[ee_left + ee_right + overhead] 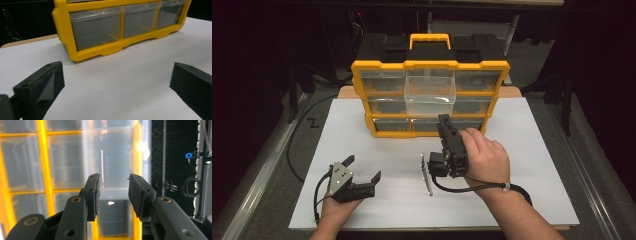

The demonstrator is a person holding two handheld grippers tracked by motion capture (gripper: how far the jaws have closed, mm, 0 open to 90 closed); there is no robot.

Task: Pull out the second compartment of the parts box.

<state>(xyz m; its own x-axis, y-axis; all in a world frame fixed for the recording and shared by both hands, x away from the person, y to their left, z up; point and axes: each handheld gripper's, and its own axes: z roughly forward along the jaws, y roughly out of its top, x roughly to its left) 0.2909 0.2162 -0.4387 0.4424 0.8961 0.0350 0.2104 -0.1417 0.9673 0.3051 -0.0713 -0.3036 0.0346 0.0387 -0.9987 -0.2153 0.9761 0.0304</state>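
While the white table (522, 150) carries the yellow organizer (430, 97) at upper centre, I see its clear drawer (430, 92) pulled out toward me, long axis front-to-back, just ahead of my right gripper (113, 191), narrowly parted and empty. My left gripper (362, 170), lower left, gapes wide, holding nothing.

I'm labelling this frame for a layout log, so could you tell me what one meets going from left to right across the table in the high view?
Left gripper, held low at the near left → thin metal strip lying on the white table → right gripper, raised toward the pulled-out clear drawer of the yellow organizer.
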